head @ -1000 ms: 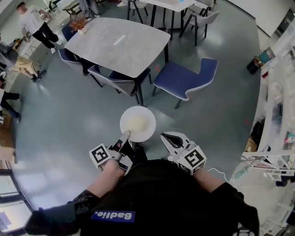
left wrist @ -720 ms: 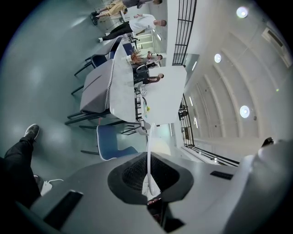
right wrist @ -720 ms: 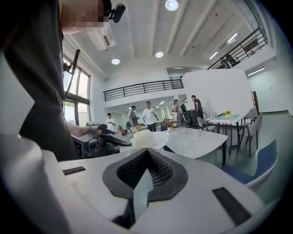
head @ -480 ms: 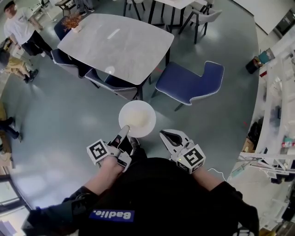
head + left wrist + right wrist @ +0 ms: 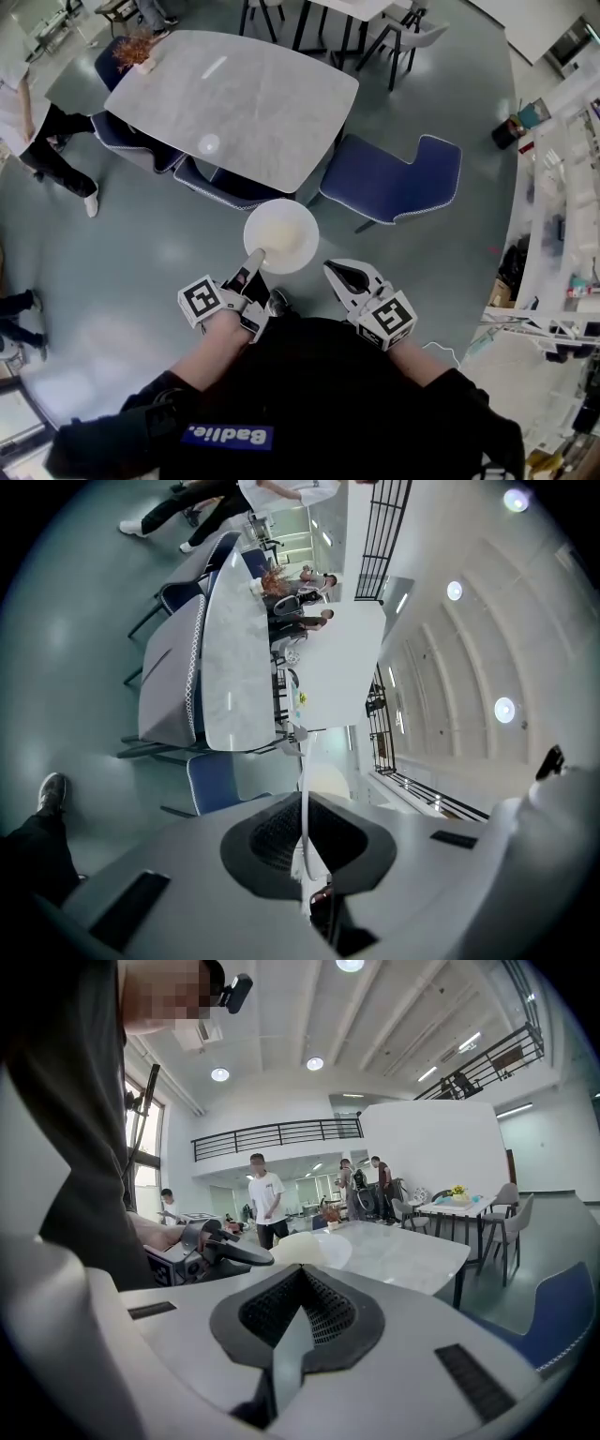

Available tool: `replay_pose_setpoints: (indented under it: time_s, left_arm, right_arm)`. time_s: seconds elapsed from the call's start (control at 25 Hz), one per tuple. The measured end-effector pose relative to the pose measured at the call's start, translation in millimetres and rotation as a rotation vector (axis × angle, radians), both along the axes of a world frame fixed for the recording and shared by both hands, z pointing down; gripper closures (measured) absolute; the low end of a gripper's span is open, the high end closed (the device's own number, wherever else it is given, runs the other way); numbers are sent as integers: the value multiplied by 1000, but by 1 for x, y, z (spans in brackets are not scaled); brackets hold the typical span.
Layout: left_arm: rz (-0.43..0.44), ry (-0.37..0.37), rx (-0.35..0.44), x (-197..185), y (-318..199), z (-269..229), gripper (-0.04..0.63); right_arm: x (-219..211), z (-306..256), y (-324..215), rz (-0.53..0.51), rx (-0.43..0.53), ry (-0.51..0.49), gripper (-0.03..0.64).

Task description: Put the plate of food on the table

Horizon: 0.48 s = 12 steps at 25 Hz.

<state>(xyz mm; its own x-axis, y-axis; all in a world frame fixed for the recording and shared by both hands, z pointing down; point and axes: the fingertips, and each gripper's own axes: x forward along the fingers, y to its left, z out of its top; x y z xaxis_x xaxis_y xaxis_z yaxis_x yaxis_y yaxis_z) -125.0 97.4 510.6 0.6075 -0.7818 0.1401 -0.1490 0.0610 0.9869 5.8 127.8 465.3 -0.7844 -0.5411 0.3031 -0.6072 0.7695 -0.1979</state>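
Note:
A white plate (image 5: pixel 281 236) with pale food on it hangs over the floor, just short of the grey marble table's (image 5: pixel 234 94) near corner. My left gripper (image 5: pixel 254 256) is shut on the plate's near rim. In the left gripper view the plate (image 5: pixel 302 780) shows edge-on as a thin white line pinched between the jaws of the left gripper (image 5: pixel 302 850), with the table (image 5: pixel 230 667) ahead. My right gripper (image 5: pixel 339 274) is held to the right of the plate, shut and empty. The right gripper view shows its own closed jaws (image 5: pixel 291 1335), the plate (image 5: pixel 305 1249), the left gripper (image 5: pixel 220 1246) and the table (image 5: pixel 403 1251).
A blue chair (image 5: pixel 394 178) stands to the right of the table's near corner, and more chairs (image 5: pixel 220 183) are tucked along its near side. A small plant (image 5: pixel 136 47) sits at the table's far left. A person (image 5: pixel 37 131) walks at the left. White shelving (image 5: pixel 562 216) lines the right.
Both grippers and the plate have moved forward toward the table, whose near corner now lies just beyond the plate. The person at the left has walked on. The grip on the plate is unchanged.

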Motion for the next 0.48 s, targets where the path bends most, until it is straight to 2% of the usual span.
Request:
replay_pose_setpoints:
  time_s: [0.2,0.48]
  left_arm:
    - [25,0,22,-18,-32,1,581]
    - [17,15,21,-19,-53,-1,581]
  right_arm:
    - [-23,-1,-22,13,18,0,606]
    - [-27,-5,-41,17,27,-3,606]
